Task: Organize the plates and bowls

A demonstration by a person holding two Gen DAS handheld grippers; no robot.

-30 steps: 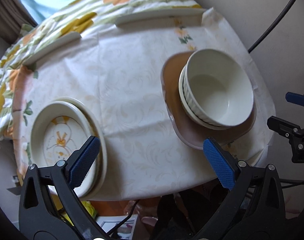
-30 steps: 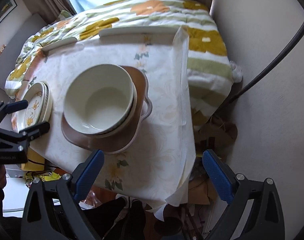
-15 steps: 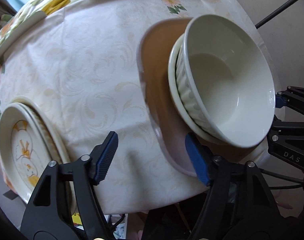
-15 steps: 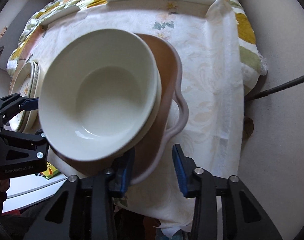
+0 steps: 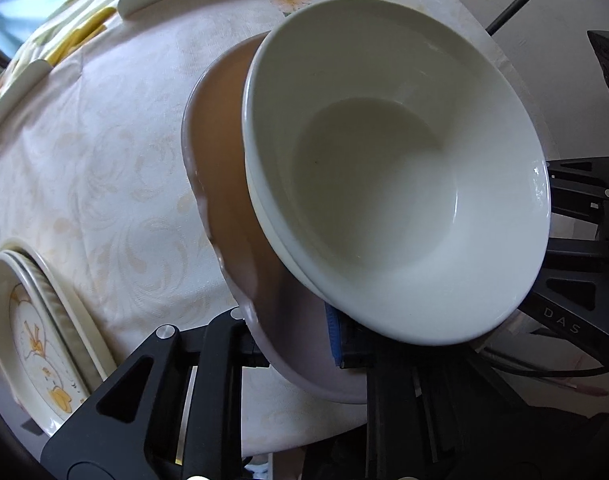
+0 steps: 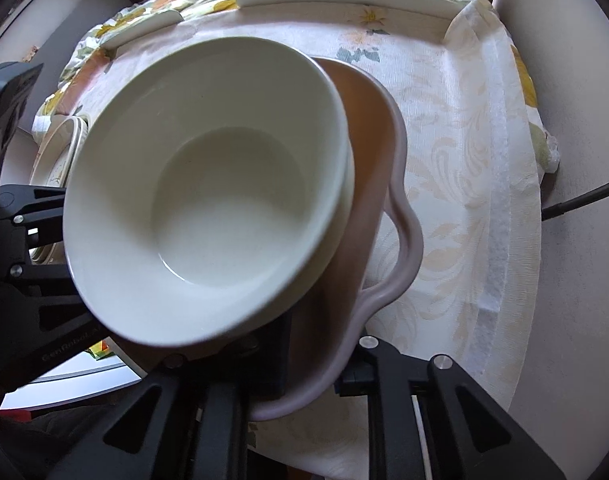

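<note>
Pale floral cloth covers the worktop, with a flowered bedspread and a bright window beyond it at twelve o'clock.

On the cloth sits a brown dish with a looped handle on one side, and inside it a stack of cream bowls, one nested in another. A pile of flower-patterned plates lies well apart from it, at eight o'clock in the left wrist view.

Both tools have hold of the dish's near rim. The left hand-held gripper is clamped on the rim at six o'clock in its own view, one blue pad inside the dish under the overhanging bowls, the other finger outside. The right hand-held gripper grips the same rim from the other end, just below the handle loop, its jaws drawn together on the edge.

So the load lies straight ahead of each tool, toward twelve o'clock, and the two grips sit at opposite ends of the near edge. Neither hand looks nearer than the other. The bowls appear to lean toward the near rim, so a level, even lift by both hands seems what the next move needs.
</note>
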